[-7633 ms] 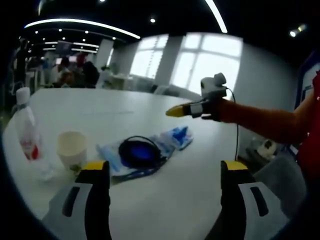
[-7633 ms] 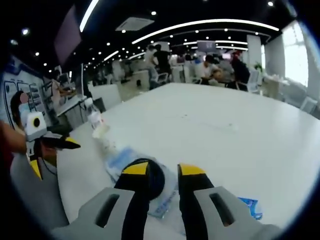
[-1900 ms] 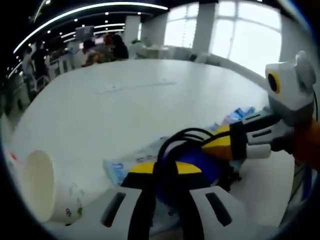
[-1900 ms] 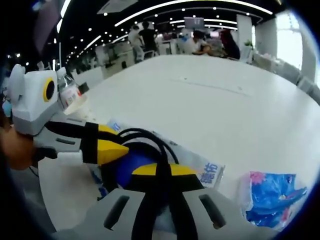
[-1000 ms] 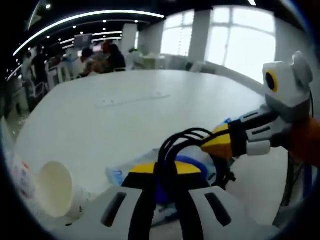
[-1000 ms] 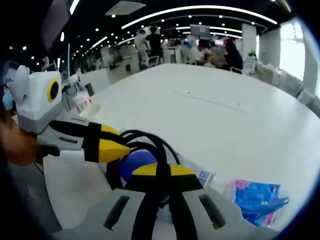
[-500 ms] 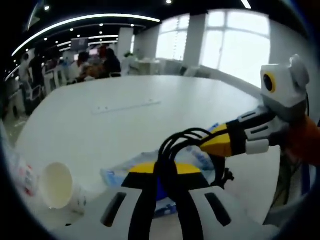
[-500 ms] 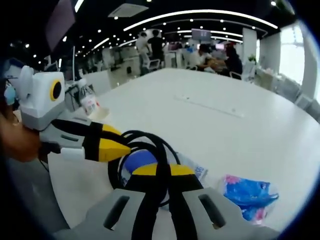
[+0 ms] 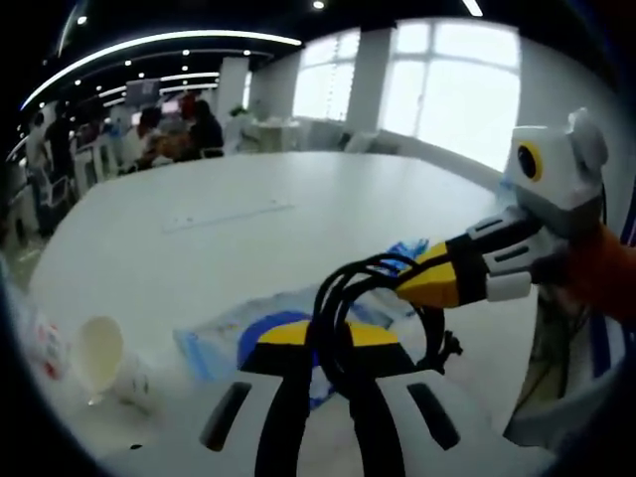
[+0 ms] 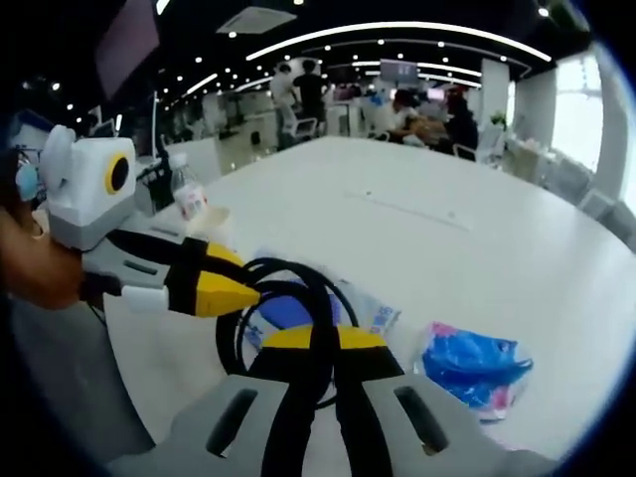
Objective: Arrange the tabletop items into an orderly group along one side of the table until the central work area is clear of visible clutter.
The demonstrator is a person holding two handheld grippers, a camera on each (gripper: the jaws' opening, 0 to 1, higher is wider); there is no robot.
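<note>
Tidying looks barely begun: both grippers, left (image 9: 323, 338) and right (image 10: 323, 341), pinch the cable (image 9: 343, 288) above packets (image 10: 472, 368) while cup (image 9: 99, 353) and bottle (image 10: 189, 199) wait left of them on the tabletop (image 10: 477, 248).

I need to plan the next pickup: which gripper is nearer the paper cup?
Left. The left gripper, clamped on the black cable, sits beside the paper cup; the right gripper is farther away.

Open-plan office. Long white surface (image 10: 477, 248), curved ceiling light strips (image 10: 397, 25), tall windows (image 9: 447, 89). People (image 10: 437, 114) seated at desks far behind.
</note>
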